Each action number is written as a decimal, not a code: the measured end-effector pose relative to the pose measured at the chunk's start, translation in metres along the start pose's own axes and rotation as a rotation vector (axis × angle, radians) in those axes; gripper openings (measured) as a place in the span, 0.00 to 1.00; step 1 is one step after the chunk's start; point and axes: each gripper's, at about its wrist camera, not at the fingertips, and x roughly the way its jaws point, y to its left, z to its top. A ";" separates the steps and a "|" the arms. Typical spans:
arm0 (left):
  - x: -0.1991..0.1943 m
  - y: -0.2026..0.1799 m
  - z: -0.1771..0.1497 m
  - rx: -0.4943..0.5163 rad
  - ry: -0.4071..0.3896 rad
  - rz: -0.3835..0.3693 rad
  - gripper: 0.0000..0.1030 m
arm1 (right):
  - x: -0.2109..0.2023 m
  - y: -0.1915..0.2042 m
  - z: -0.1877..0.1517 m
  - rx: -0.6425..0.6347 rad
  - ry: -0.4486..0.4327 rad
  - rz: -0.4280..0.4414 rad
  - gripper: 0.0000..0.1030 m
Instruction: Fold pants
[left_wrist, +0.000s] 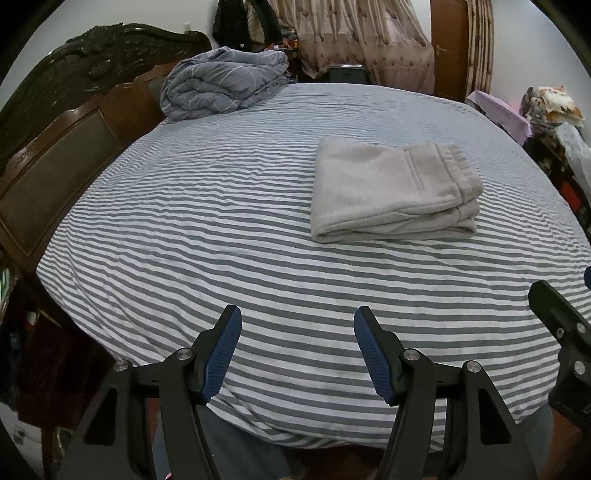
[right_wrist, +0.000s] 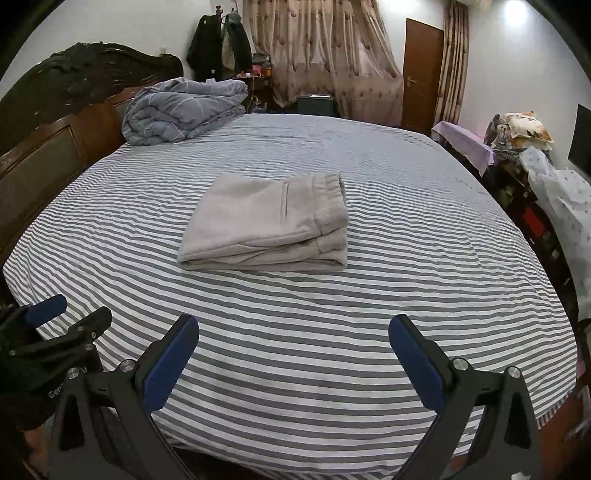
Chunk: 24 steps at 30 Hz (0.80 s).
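Light grey pants (left_wrist: 391, 192) lie folded in a compact rectangle on the striped bed (left_wrist: 221, 240), waistband to the right. They also show in the right wrist view (right_wrist: 269, 225). My left gripper (left_wrist: 297, 332) is open and empty, held near the bed's front edge, well short of the pants. My right gripper (right_wrist: 293, 339) is open and empty, also at the front edge. The left gripper shows at the left edge of the right wrist view (right_wrist: 66, 317). Part of the right gripper's body shows at the right edge of the left wrist view.
A rolled blue-grey duvet (left_wrist: 221, 85) sits at the far left by the dark wooden headboard (left_wrist: 62, 122). Cluttered furniture with a purple cloth (right_wrist: 469, 144) and bedding stands along the right side. Curtains (right_wrist: 325, 55) and a door (right_wrist: 423, 70) are behind.
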 end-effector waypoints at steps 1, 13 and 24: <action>0.001 -0.001 0.000 0.002 0.002 0.000 0.62 | 0.000 0.000 0.000 0.001 0.001 -0.001 0.99; 0.009 -0.002 -0.001 0.004 0.019 -0.006 0.62 | 0.003 0.001 -0.001 0.004 0.018 -0.003 0.99; 0.013 -0.002 -0.003 0.006 0.029 -0.010 0.62 | 0.004 0.001 -0.001 0.005 0.022 -0.007 0.99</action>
